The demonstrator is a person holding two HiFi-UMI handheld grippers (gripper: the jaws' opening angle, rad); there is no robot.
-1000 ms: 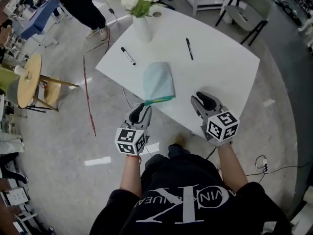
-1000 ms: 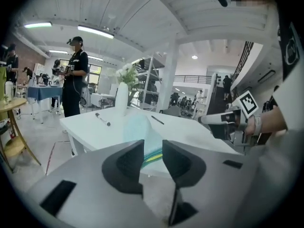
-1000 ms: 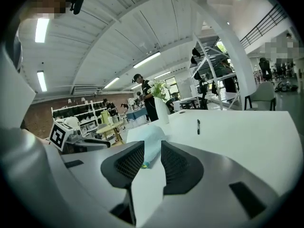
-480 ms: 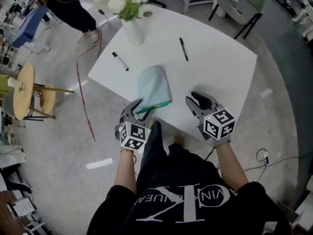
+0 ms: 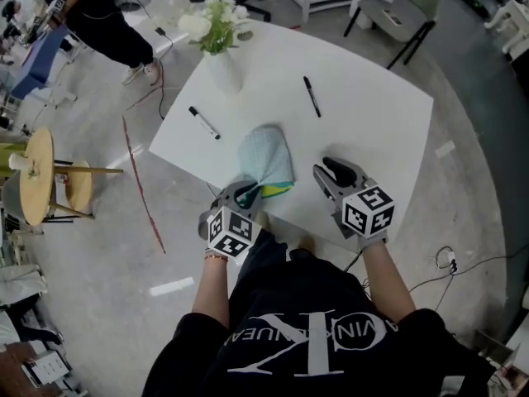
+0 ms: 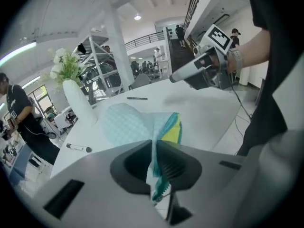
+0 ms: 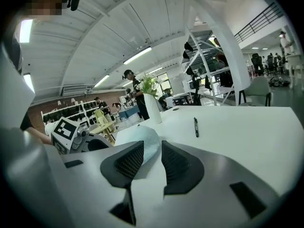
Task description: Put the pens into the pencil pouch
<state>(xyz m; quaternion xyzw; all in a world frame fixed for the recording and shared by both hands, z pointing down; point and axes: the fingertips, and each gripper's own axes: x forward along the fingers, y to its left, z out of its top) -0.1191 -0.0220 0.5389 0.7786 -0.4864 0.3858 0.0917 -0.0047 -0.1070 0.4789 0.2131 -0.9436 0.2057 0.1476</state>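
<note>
Opening step: the left gripper [image 6: 154, 151], its jaws just closing, pinches the mouth edge of the pouch [image 5: 266, 154]. The right gripper [image 5: 335, 172] stands open and empty. Next it probably reaches for the pen [image 5: 311, 96] at its twelve o'clock.

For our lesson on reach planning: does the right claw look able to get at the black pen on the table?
Probably yes. The right claw is open and empty, and nothing stands on the table between it and the black pen. The pouch lies off to its left.
</note>
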